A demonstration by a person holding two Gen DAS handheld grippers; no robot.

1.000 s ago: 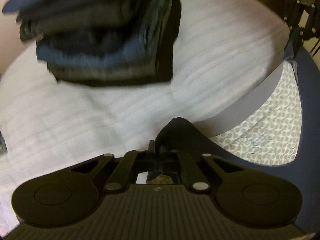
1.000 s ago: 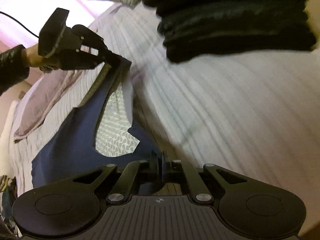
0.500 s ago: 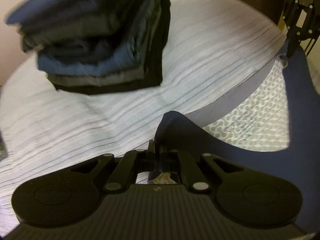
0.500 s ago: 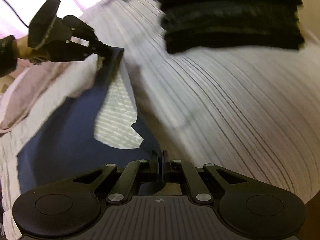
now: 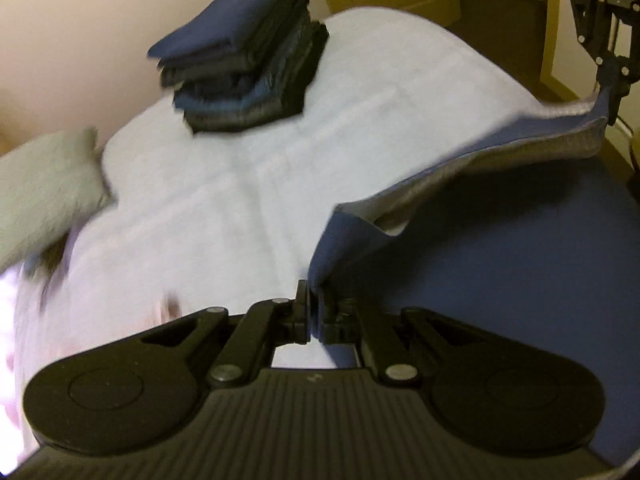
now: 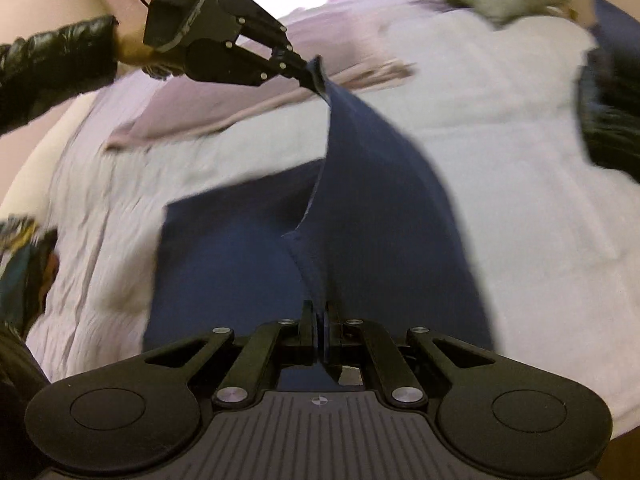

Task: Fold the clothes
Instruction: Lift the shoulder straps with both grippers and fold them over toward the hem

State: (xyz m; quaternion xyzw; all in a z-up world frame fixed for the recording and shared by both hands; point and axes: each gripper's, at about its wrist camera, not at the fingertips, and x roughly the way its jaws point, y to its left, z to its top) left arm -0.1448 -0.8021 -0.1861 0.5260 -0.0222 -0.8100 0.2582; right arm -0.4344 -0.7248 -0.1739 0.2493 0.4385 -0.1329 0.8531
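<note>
Garment, a navy blue cloth piece w/ grey patterned lining, hung stretched between both tongs above the white striped bed. Left tongs were clenched on one corner, right tongs clenched on the other; its held edge ran tong to tong, rest draped on the bed. Stack of folded dark clothes sat well apart, beyond; neither hand looked nearer.

We see our left hand-held gripper w/ jaws pinched shut on navy cloth, angled downward. Our right hand-held gripper is likewise clamped on the cloth's edge. A black padded sleeve leads to the left one.
</note>
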